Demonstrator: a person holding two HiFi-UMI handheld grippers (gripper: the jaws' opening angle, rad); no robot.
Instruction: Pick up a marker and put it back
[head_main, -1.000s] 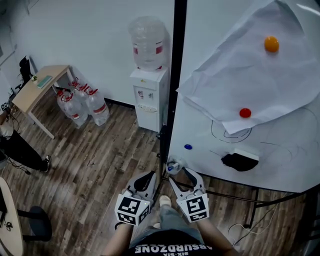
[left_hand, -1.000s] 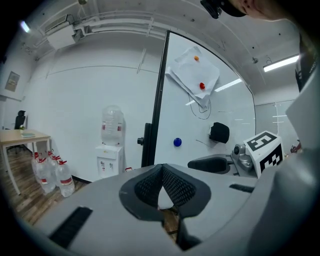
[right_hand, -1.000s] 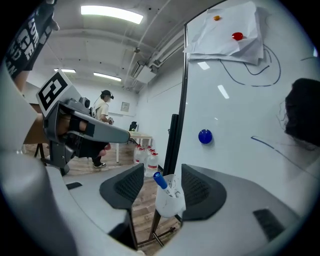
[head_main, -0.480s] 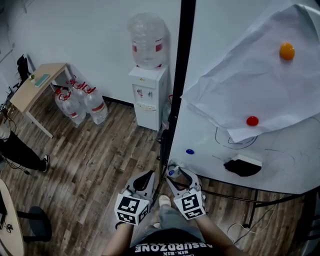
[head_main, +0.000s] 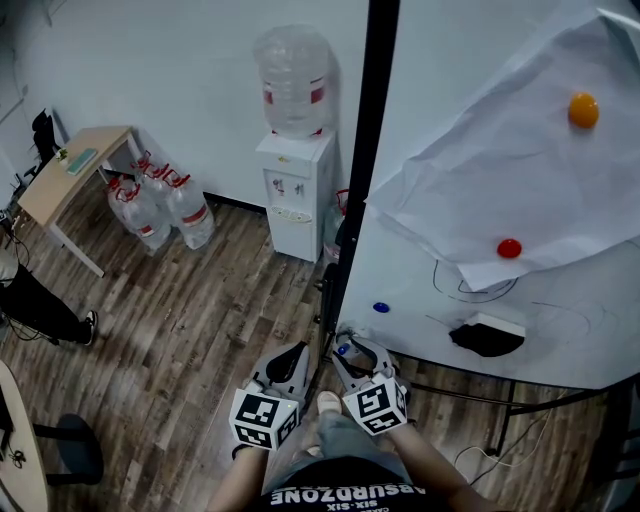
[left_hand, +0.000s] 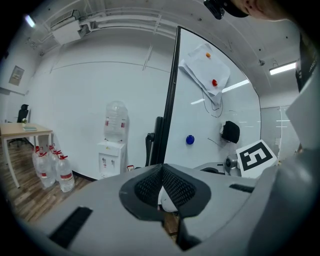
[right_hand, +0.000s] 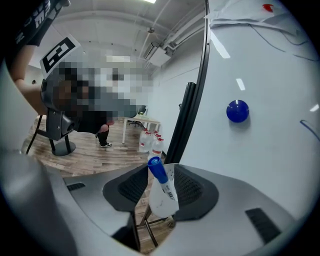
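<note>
Blue-capped marker (right_hand: 158, 171), at the whiteboard's (head_main: 420, 285) lower left corner, is being flanked by the right gripper (right_hand: 161, 186), whose jaws are just being closed around it without yet pressing; the pick-up is being judged as barely begun, the return as undone. The left gripper (left_hand: 162, 169) is being held below that corner, jaws together and empty. Print on the marker's label is being rendered too small to read; only ABSURDZONE is being shown, upside down, on the shirt (head_main: 345, 497).

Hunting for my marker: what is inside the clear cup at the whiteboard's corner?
A blue-capped marker stands tilted in the clear cup, cap up. The cup's cloudy wall covers the lower barrel and the cup's bottom, so anything else in there cannot be seen.
</note>
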